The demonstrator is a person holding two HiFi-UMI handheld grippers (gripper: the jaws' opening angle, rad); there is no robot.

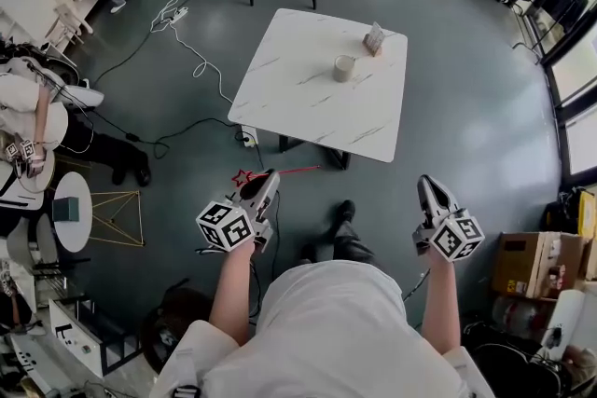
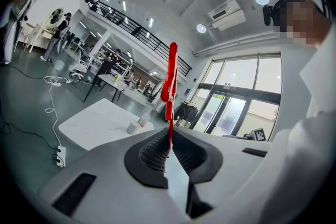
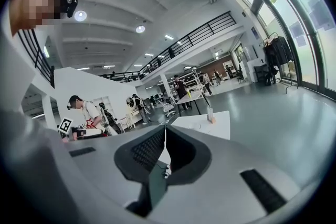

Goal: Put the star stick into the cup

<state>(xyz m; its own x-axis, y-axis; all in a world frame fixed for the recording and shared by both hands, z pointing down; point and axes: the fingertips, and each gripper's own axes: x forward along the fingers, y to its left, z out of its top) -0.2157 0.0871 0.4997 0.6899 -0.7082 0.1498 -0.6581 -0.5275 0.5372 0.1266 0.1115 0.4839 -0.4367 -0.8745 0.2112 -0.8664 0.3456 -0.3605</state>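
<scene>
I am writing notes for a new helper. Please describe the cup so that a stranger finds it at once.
Look at the white marbled table in the middle of the grey floor. The cup stands on its far half. It is round, pale and open-topped, unlike the boxy brown holder just behind it.

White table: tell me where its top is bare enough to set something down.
Bare: the table left of the cup, out to its left edge, and the near strip in front of the cup. Crowded: only the far right corner, where cup and a small card holder stand close.
</scene>
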